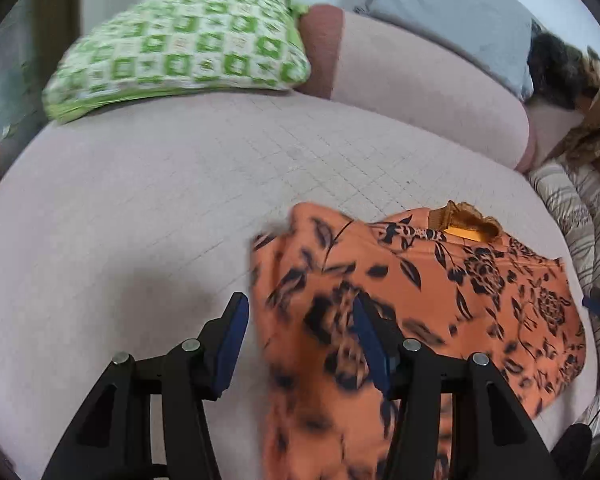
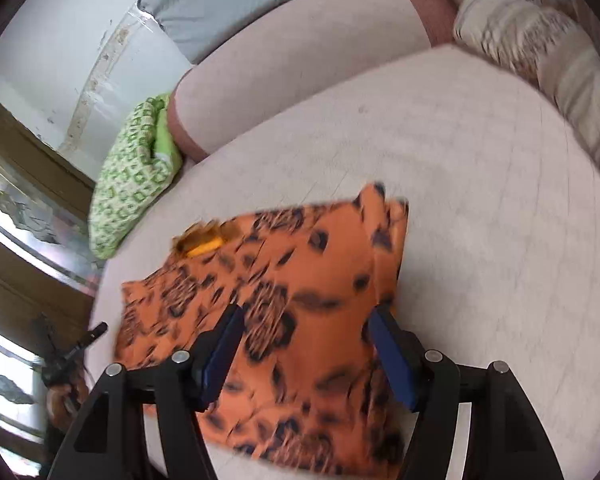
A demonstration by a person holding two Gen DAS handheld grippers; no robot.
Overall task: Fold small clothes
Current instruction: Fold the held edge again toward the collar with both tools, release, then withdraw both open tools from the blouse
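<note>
Left gripper (image 1: 298, 322): jaws spread wide, nothing pinched. Its right finger sits over the garment (image 1: 412, 304), its left finger over bare bed cover (image 1: 140, 200). So the garment's left edge runs between the two fingers, and most of the cloth lies to the right of and ahead of this gripper. Can't tell whether the right finger touches the fabric or hovers; blur there.

Right gripper (image 2: 306, 326): jaws also spread wide, nothing pinched. Both fingers sit over the garment (image 2: 300, 280), which fills the gap between them and extends ahead and to the left. Right finger is near the garment's right edge. Contact can't be judged here either.

Garment: orange with a black floral print, lying mostly flat on the bed cover (image 2: 480, 200), some folds and a bunched sleeve-like flap at the far left in the left view. Neck opening (image 1: 466, 224) with yellow inner lining points away from both grippers, toward the bolster.

Outward: pink bolster (image 1: 420, 92) along the far edge of the bed, green-and-white checked pillow (image 1: 180, 44) at far left, touching the bolster end. Grey pillow (image 1: 452, 12) behind the bolster. Striped bedding (image 1: 572, 208) at the right side, well apart from the garment in the right view. Both views are motion-blurred.
</note>
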